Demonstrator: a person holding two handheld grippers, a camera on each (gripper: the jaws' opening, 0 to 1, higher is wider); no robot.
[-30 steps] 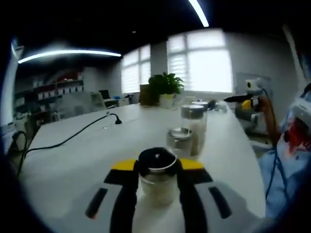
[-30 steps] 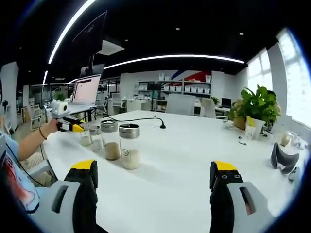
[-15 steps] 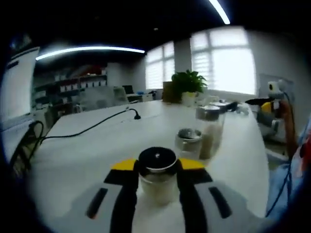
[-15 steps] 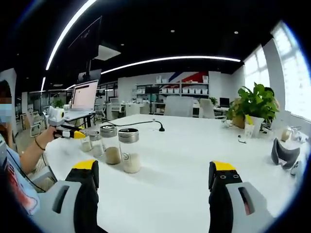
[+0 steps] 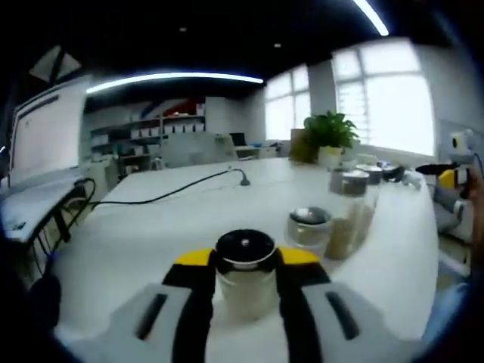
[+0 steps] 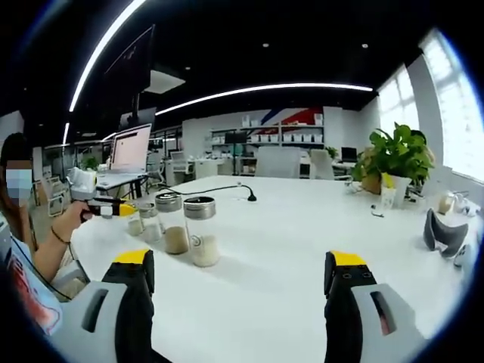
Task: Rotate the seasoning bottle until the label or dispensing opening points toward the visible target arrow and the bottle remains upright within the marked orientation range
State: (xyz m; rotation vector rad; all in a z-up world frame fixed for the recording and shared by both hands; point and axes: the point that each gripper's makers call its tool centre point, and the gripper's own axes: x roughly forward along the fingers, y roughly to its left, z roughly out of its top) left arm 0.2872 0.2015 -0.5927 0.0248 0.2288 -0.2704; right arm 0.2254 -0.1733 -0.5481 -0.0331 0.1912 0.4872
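- The left gripper pinches the seasoning bottle — one finger on each side of the glass, just under its black cap.
- The right gripper hangs spread wide, holding nothing, over the white table.
- The bottle looks small, hard and smooth — I think it could slip or break.
- Gripping the glass sides low seems best.
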